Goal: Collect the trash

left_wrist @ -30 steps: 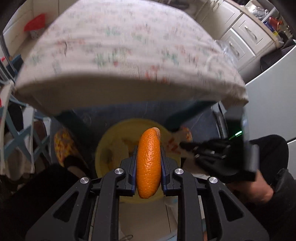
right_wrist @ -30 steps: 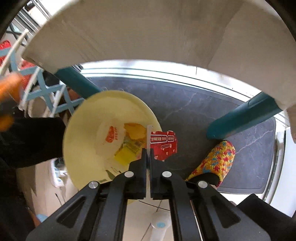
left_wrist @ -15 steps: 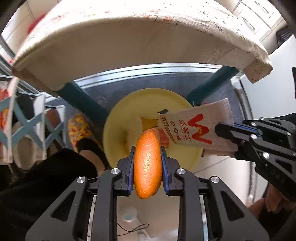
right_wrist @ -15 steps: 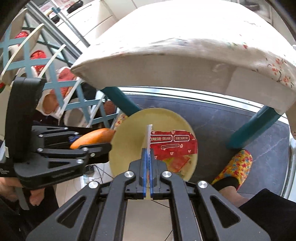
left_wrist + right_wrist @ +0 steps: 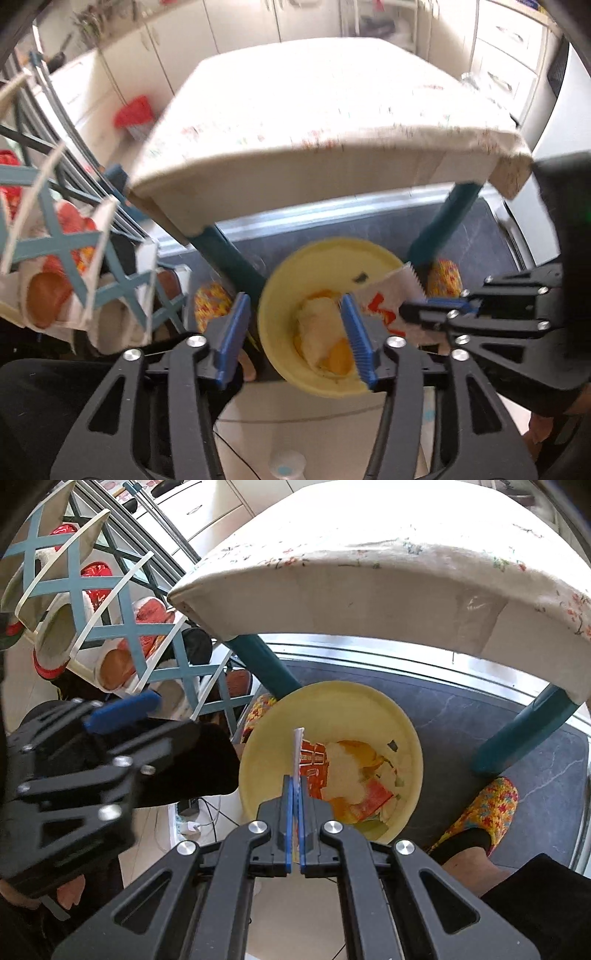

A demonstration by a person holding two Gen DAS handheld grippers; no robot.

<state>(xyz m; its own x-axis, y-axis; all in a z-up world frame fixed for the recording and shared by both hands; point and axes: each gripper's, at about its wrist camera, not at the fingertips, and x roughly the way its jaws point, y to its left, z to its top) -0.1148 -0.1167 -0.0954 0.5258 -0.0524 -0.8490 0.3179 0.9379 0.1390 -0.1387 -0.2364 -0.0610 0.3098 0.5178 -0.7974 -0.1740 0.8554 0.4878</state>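
Note:
A yellow bin stands on the floor under the table, holding paper scraps and wrappers. An orange peel lies inside it. My left gripper hangs above the bin's near rim; its jaws are opening and nothing is between them. One of its blue pads shows at the left of the right wrist view. My right gripper is shut on a flat white wrapper with red print, held edge-on over the bin.
A table with a floral cloth on teal legs overhangs the bin. A blue-and-white shoe rack stands at the left. Feet in patterned slippers rest on a dark mat. Cables lie on the tiles.
The left jaws have spread and the orange peel has dropped from them into the bin. The left gripper has tilted upward, showing the table top. The right gripper still holds the wrapper.

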